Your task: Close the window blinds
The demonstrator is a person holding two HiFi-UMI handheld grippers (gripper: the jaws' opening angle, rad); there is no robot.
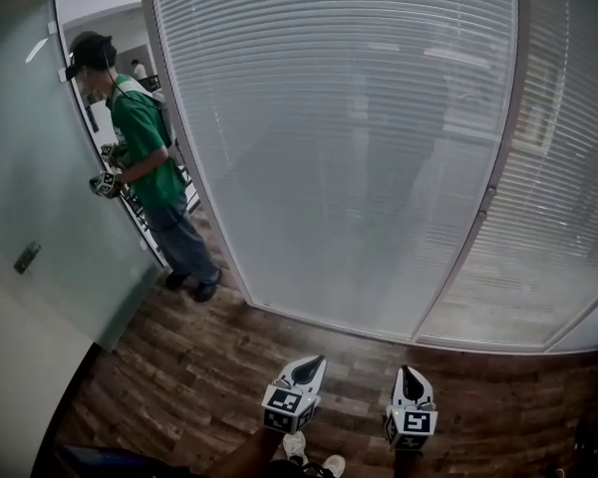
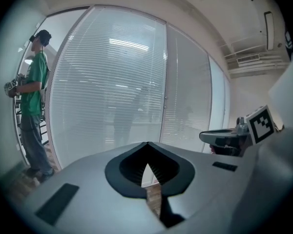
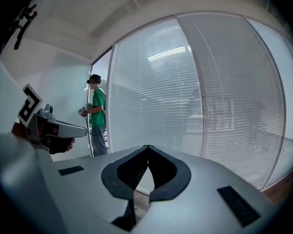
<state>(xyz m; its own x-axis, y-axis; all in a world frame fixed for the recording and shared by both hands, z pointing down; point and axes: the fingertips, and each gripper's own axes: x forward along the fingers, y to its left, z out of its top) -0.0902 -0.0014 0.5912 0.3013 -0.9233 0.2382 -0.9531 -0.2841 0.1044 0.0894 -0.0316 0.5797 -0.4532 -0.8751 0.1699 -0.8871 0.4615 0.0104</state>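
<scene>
White slatted blinds [image 1: 349,137] hang behind a glass wall across the room, with their slats turned flat and little showing through. A second blind panel [image 1: 548,237] is to the right of a vertical frame post [image 1: 478,217]. My left gripper [image 1: 309,364] and my right gripper [image 1: 407,372] are held low over the wooden floor, well short of the glass. Both have their jaws shut with nothing in them. The blinds [image 2: 112,87] fill the left gripper view, and the blinds [image 3: 156,96] fill the right gripper view too.
A person in a green shirt [image 1: 145,147] stands by the open doorway [image 1: 110,58] at the left, holding a gripper device. A frosted glass door [image 1: 40,187] stands at the far left. Dark wooden floor [image 1: 199,366] lies between me and the glass.
</scene>
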